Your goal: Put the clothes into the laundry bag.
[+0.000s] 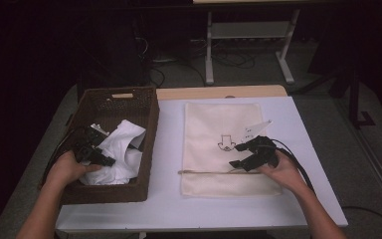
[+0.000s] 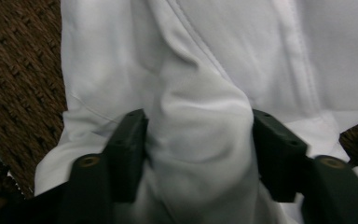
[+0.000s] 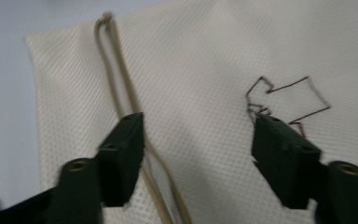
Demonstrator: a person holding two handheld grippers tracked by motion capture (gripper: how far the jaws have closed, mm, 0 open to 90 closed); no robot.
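White cloth [image 2: 200, 116] sits bunched in the basket [image 1: 144, 124], a soft, light fold pinched by the left gripper [image 2: 198, 140]. Over the cream bag [image 1: 214, 124] on the table, the right gripper [image 3: 198, 140] stands spread, drawstring [image 3: 121, 88] beside one jaw, the likeliest hold.
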